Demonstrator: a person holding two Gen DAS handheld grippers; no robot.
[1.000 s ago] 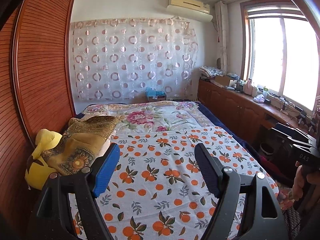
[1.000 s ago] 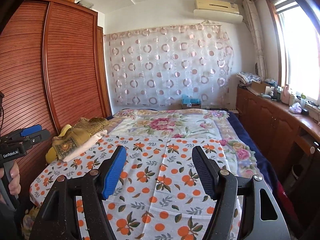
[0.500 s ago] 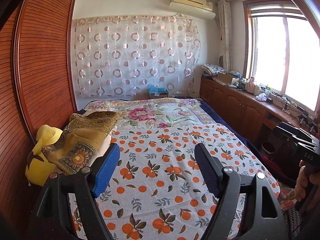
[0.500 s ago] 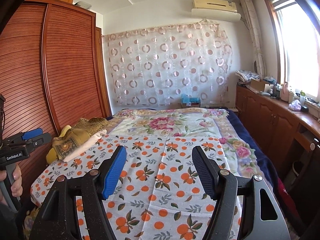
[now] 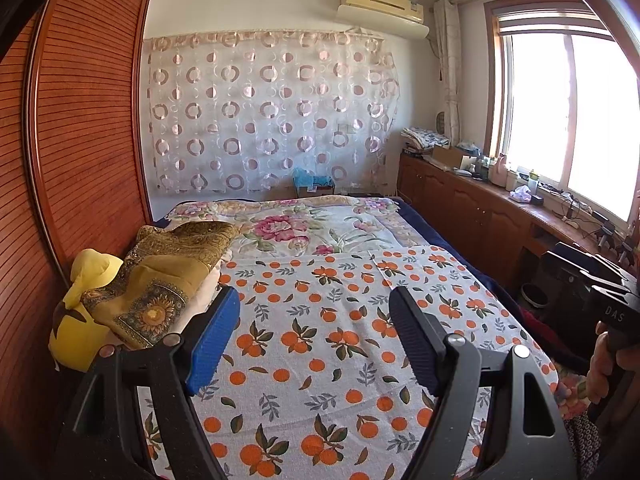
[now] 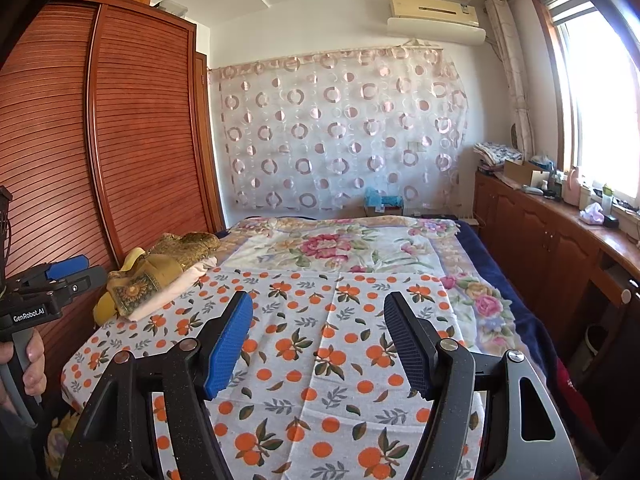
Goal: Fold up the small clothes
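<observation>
Both tools hover above the bed with nothing between their pads: the left hand-held gripper (image 5: 314, 338) and the right hand-held gripper (image 6: 318, 338) stand open. Beneath and ahead lies the orange-print cloth (image 5: 340, 344), spread flat; left of them sits a gold patterned bundle (image 5: 160, 280).

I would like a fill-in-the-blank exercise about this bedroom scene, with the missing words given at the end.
1. The cloth spread on the near part of the bed is printed with ____ fruits.
2. The jaws of the left gripper and the right gripper are both ____, with nothing between them.
3. The brown patterned fabric pile lies beside the ____ wardrobe.
4. The air conditioner hangs above the ____ with circles.

Missing words: orange; open; wooden; curtain
</observation>
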